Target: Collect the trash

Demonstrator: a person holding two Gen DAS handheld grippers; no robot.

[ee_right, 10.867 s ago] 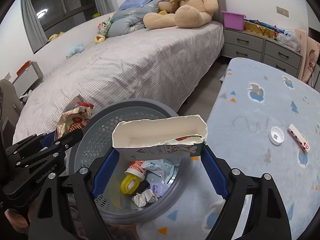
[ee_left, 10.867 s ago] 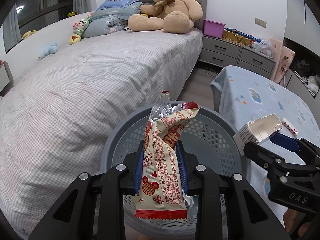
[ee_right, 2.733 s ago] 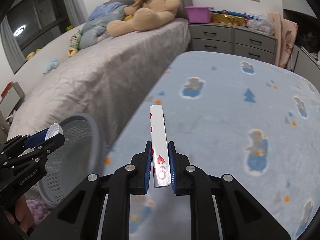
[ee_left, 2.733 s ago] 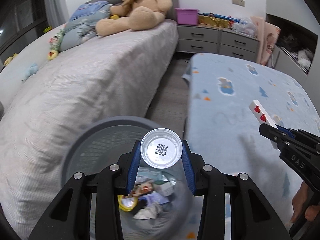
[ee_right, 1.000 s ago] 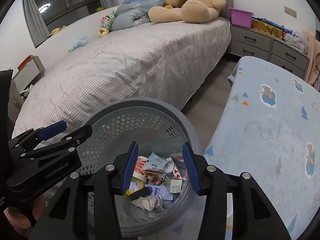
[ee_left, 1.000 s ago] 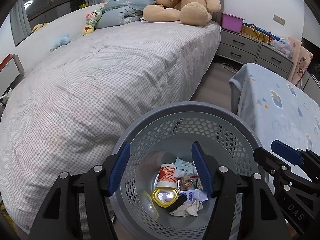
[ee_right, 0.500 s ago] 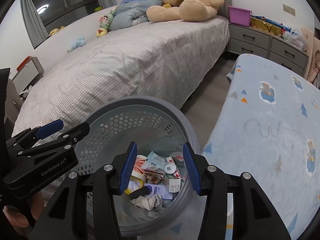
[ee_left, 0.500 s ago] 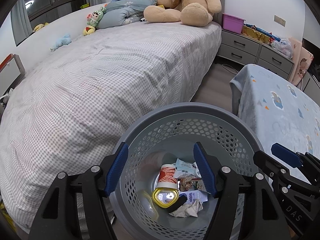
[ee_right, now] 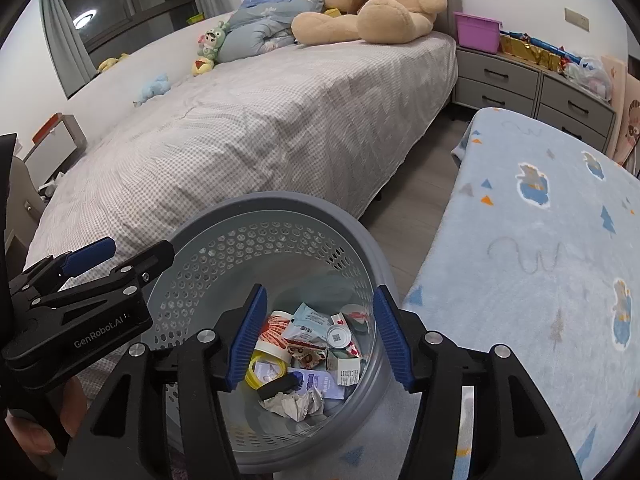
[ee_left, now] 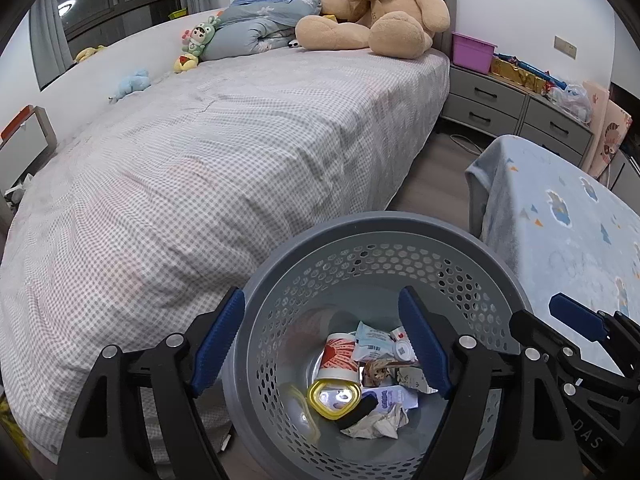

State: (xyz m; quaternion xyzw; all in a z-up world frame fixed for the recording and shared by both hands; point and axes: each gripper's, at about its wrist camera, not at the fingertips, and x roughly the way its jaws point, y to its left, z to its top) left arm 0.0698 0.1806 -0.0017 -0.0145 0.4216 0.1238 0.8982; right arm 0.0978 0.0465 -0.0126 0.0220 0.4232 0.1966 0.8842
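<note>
Bedroom: trash (ee_left: 360, 376) in basket (ee_left: 380, 232) below both jaws, just opened wider, nothing between them.

The bottom of the gray basket (ee_left: 376, 236) is cut off by the picture's lower edge. The trash pile (ee_right: 308, 344) inside is partly hidden behind the blue pads (ee_right: 246, 336) of the right hand-held gripper (ee_right: 316, 336). The words on the wrappers are too small to read. The teddy bear's (ee_left: 380, 12) head runs off the top edge.
</note>
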